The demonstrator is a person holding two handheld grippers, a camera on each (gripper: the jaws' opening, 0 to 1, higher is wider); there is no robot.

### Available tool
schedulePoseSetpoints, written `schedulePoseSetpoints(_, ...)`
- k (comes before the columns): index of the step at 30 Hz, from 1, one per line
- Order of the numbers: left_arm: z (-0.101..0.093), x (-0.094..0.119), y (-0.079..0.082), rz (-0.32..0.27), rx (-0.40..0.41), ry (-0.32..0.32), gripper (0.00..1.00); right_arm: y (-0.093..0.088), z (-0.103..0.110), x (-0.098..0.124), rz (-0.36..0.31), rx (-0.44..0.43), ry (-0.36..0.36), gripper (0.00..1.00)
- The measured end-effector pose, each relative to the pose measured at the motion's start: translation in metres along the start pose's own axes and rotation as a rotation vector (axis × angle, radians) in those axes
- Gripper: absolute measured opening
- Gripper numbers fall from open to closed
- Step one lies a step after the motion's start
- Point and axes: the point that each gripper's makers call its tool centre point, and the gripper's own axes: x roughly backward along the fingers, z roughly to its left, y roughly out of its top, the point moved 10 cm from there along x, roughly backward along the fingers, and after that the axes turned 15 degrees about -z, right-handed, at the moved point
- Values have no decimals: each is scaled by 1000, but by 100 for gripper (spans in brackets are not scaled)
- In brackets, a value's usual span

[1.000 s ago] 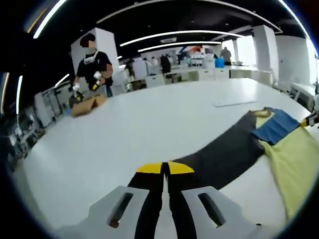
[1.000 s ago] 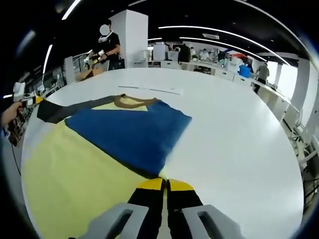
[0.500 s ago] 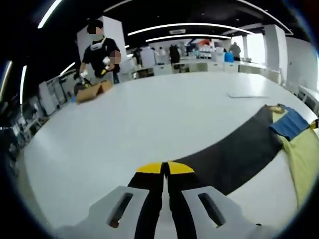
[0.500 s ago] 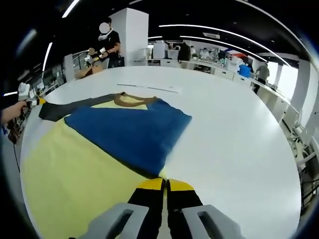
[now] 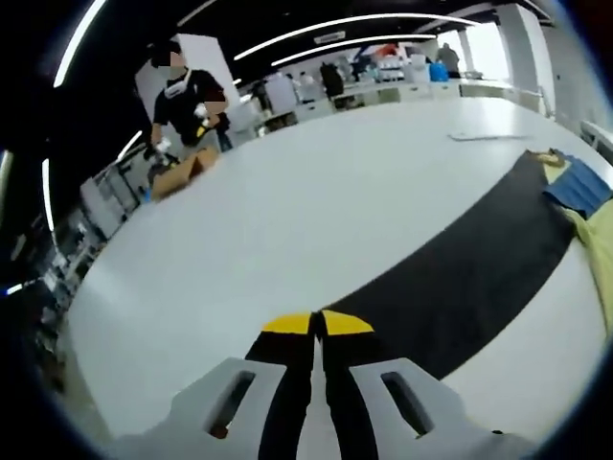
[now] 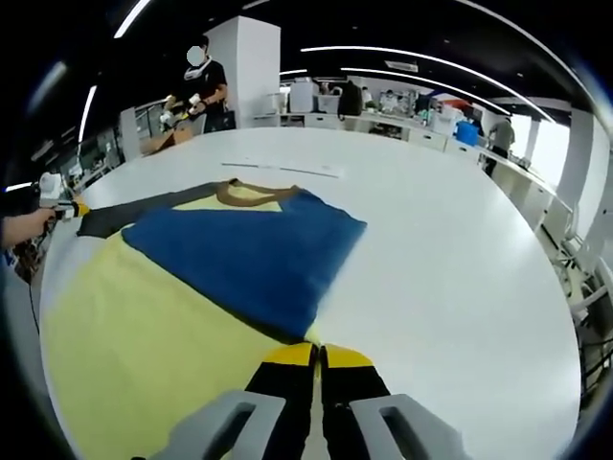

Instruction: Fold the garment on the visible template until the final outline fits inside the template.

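big white tabletop (image 6: 450,259) with the garment (image 6: 182,287) spread flat on it, yellow, blue and black. left claw (image 5: 317,324) pinched shut on its black sleeve (image 5: 469,278). right claw (image 6: 317,356) pinched shut on the yellow edge.
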Motion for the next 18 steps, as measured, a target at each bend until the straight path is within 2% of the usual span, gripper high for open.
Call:
schedulePoseSetpoints(3, 1, 1, 0, 22, -63, 19, 0, 0, 1, 0, 2, 9, 4, 0)
schedulePoseSetpoints(6, -1, 3, 3, 2, -49, 6, 3, 0, 0, 1, 2, 28, 2, 1)
schedulePoseSetpoints(9, -2, 7, 5, -2, -40, 2, 10, 0, -1, 3, -4, 32, -11, 7)
schedulePoseSetpoints(12, -4, 11, 8, -34, -6, -7, 19, 2, -2, 7, -25, 30, -6, 17)
schedulePoseSetpoints(14, -5, 13, 8, -45, 10, -17, 23, 6, 1, 11, -30, 7, 6, 29)
schedulePoseSetpoints(15, -5, 14, 8, -46, 20, -18, 24, 8, 3, 12, -47, -40, 7, 36)
schedulePoseSetpoints(16, -5, 15, 8, -49, 25, -17, 26, 9, 4, 13, -64, -37, 25, 46)
schedulePoseSetpoints(18, -3, 16, 8, -59, 38, -11, 27, 13, 7, 16, -85, -22, 41, 53)
